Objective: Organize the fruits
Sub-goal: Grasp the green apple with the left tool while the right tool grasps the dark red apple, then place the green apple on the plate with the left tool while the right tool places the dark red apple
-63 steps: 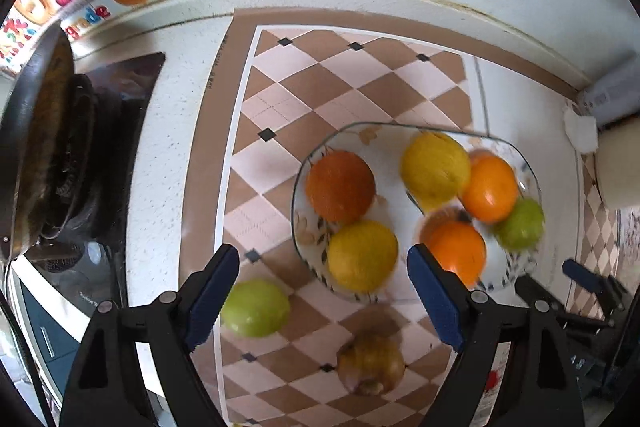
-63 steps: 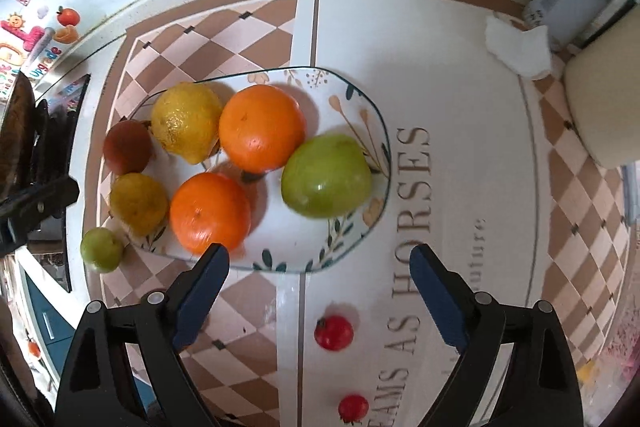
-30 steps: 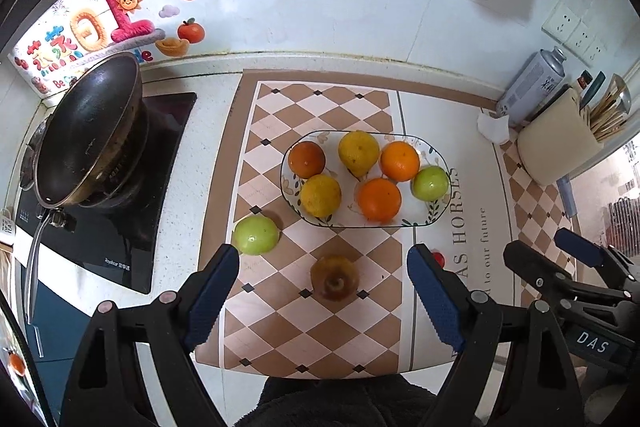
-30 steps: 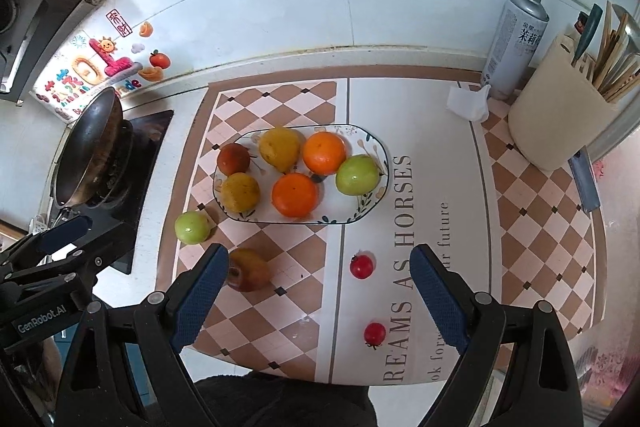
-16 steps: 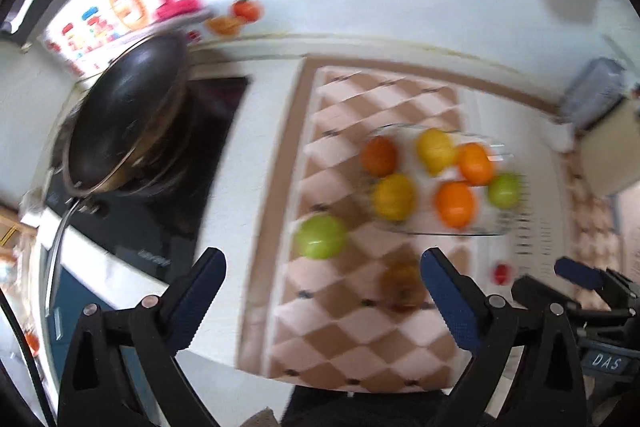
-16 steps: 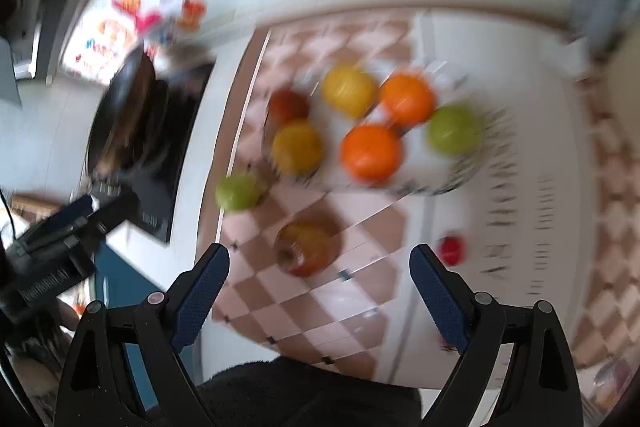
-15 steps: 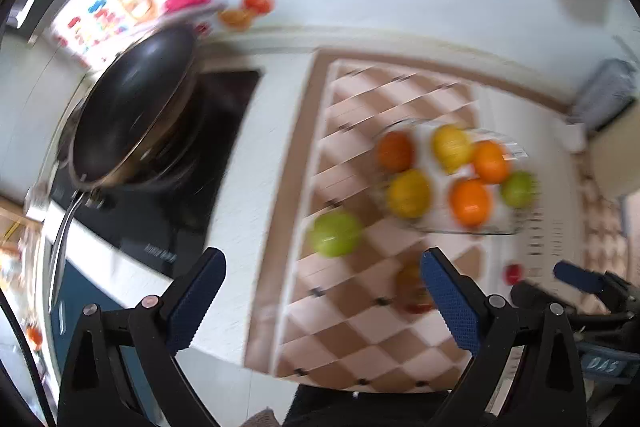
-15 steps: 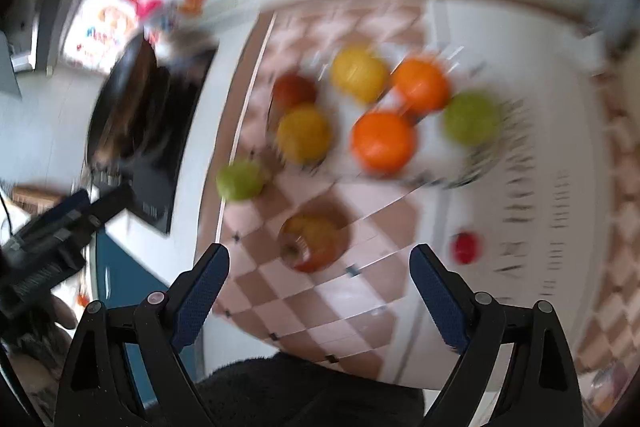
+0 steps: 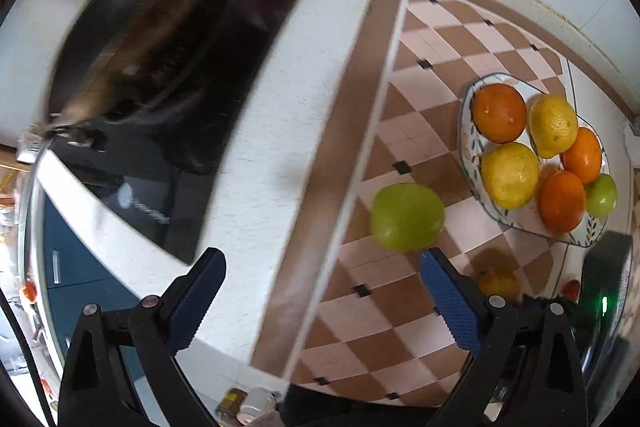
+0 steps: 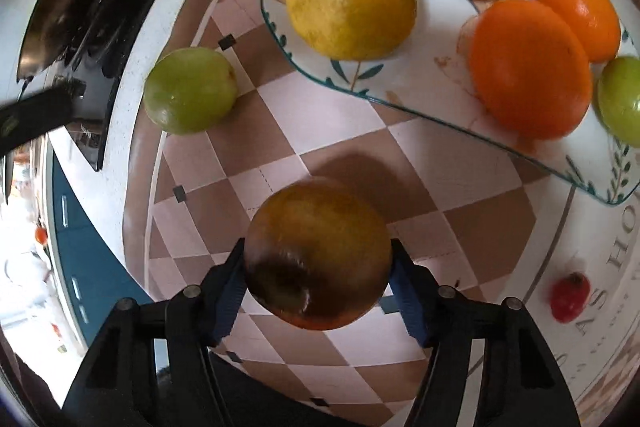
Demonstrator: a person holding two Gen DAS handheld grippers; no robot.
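A patterned glass plate (image 9: 468, 151) holds several oranges, lemons and a green apple; it also shows in the right wrist view (image 10: 304, 67). A loose green apple (image 9: 407, 217) lies on the checkered mat left of the plate, just ahead of my open, empty left gripper (image 9: 320, 297). The same apple shows in the right wrist view (image 10: 190, 90). My right gripper (image 10: 316, 291) is shut on a brown-yellow apple (image 10: 318, 253), close to the mat in front of the plate.
A black pan (image 9: 136, 27) sits on a dark cooktop (image 9: 192, 131) to the left. A small red fruit (image 10: 569, 291) lies on the mat at right. The counter's front edge runs along the lower left.
Both grippers came down close to the counter. The right gripper closed on the brown-yellow apple. The left gripper moved left toward the loose green apple and stayed open.
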